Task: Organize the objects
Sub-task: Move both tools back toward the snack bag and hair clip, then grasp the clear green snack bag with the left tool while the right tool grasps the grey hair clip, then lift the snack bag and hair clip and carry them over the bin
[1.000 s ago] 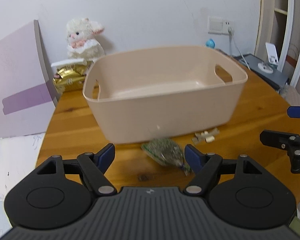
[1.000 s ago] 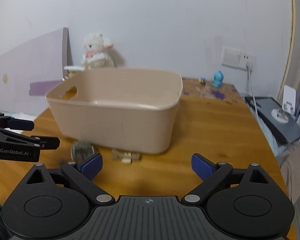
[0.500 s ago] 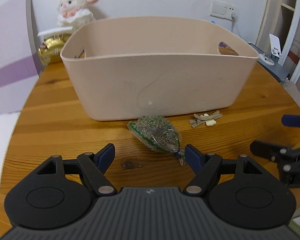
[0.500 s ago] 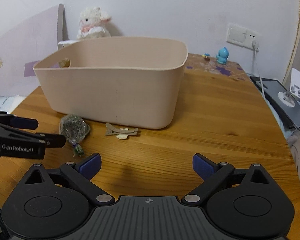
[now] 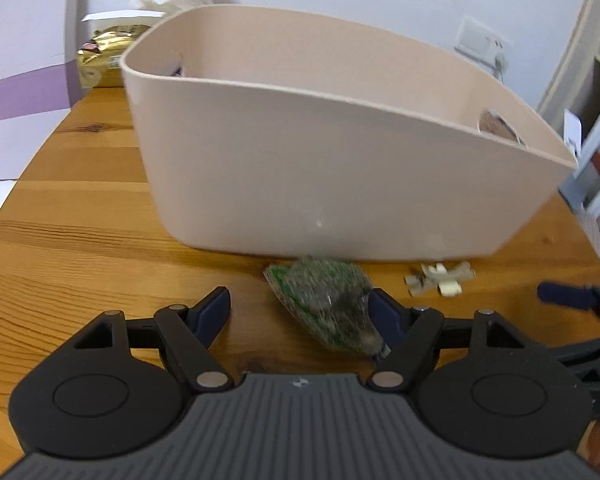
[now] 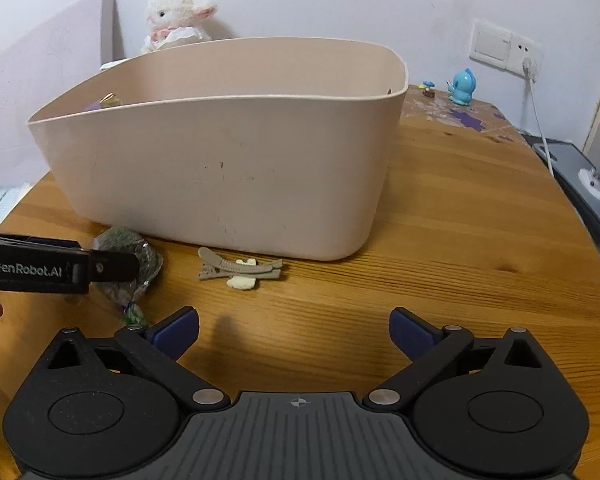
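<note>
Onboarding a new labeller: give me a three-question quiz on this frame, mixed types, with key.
1. True or false: the left gripper has shut on the green sachet.
2. Multiple choice: the beige hair clip lies (A) inside the beige bin, (B) on the wooden table in front of the bin, (C) between the right gripper's fingers.
3. Fill in: the right gripper is ____ and holds nothing.

Key
1. False: its jaws stand open around the sachet, which lies on the table.
2. B.
3. Open.
</note>
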`<state>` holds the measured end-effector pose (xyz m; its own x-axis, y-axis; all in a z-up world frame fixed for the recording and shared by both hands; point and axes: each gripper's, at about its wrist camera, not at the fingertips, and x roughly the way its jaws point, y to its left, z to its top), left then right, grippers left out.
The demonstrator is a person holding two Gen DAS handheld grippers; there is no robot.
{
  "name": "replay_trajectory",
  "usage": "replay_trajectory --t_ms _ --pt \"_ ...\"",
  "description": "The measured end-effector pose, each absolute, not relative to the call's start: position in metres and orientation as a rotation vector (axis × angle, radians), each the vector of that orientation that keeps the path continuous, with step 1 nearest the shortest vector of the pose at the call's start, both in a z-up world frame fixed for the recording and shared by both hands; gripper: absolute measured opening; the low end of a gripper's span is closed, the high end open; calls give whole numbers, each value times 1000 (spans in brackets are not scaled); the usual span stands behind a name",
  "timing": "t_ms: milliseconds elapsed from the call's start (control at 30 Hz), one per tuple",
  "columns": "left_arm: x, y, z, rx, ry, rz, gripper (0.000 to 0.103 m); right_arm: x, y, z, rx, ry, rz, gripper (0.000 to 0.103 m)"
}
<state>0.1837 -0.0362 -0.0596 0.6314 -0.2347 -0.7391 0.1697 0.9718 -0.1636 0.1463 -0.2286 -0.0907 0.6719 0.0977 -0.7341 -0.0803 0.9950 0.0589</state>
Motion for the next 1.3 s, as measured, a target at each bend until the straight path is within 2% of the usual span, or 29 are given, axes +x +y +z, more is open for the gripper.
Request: replay_trajectory --t_ms 200,367,467,633,700,767,833,900,933,1300 --pt "189 -36 -61 -76 854 -243 68 158 -220 -99 75 831 94 103" --pt "191 -33 -60 -89 856 -248 49 168 -213 -100 66 813 84 103" --pt "189 -32 -60 -99 849 -246 43 172 -208 -101 51 806 72 98" --pt "188 -33 -61 -76 837 -251 42 176 -200 -102 21 791 45 93" --pt "186 -34 -60 -64 830 -251 42 177 -198 -102 19 781 32 89" --pt "183 -33 -61 -65 827 -252 42 176 -198 -102 26 773 23 76" --pt "181 -32 -62 -72 825 -256 42 177 -196 -101 31 771 12 74" --pt "181 -30 -62 -80 828 -257 41 175 -194 -101 22 761 7 64" --pt "181 -30 -62 -81 828 -257 41 173 -194 -101 18 754 4 54" --pt "167 -30 -52 -63 796 -283 37 156 -207 -96 62 763 51 51"
